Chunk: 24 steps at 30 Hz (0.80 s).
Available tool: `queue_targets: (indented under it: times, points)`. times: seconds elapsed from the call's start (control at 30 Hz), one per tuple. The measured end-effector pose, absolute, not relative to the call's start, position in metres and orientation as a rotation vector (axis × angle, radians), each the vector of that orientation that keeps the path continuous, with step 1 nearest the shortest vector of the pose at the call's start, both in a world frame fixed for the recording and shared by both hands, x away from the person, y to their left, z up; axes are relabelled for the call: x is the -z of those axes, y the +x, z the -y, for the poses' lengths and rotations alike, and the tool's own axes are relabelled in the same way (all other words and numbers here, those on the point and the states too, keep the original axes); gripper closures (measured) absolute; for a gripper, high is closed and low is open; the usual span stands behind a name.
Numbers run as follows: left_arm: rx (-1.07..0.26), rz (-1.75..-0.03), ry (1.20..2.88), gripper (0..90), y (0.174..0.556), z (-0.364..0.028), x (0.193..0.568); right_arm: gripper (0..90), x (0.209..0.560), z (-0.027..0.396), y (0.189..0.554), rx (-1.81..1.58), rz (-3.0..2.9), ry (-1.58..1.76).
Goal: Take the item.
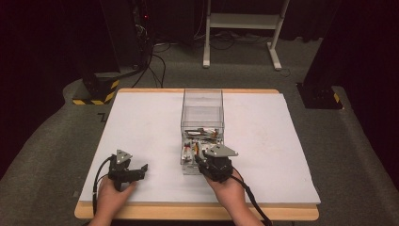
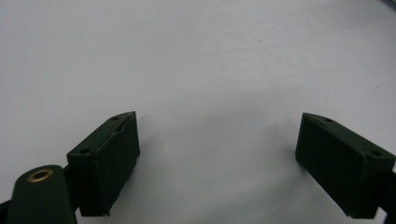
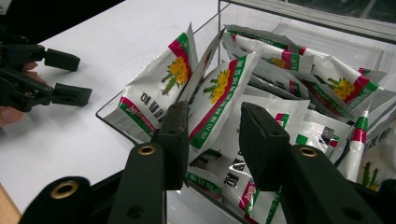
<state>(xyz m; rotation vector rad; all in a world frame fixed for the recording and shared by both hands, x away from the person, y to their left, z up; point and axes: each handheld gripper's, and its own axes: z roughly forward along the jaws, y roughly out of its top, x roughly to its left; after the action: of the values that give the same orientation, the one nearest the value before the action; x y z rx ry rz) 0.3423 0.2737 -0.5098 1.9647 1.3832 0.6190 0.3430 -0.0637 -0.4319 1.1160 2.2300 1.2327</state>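
A clear plastic box [image 1: 202, 110] stands in the middle of the white table and holds several silver sachets [image 1: 200, 136] printed with green, pink and yellow flowers. My right gripper [image 1: 207, 157] is at the box's near end, tipped into it. Its jaws are open in the right gripper view, and the right gripper [image 3: 215, 140] has one upright sachet [image 3: 217, 93] standing between them, untouched as far as I can see. My left gripper [image 1: 141, 172] rests low over the bare table at the near left. The left gripper [image 2: 217, 154] is open wide with nothing between its fingers, and it appears again as the left gripper [image 3: 70, 77].
The white board [image 1: 282, 141] covers a wooden table with bare room left and right of the box. The box's far half looks free of sachets. Beyond the table are a grey carpet, black stands [image 1: 99, 89] and a white frame [image 1: 240, 28].
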Motion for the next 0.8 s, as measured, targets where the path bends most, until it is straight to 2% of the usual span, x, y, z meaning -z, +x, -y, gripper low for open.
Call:
queue_targets:
  times: [0.37, 0.8]
  points:
    - [-0.619, -1.383, 1.965, 13.7, 0.3423, -0.2737, 0.5098, 67.7, 0.4332, 0.0597, 0.3489, -1.187, -2.263, 1.111]
    - [-0.619, -1.383, 1.965, 13.8, 0.3423, -0.2738, 0.5098, 84.5, 0.4327, 0.0609, 0.3508, -1.212, -2.268, 1.107]
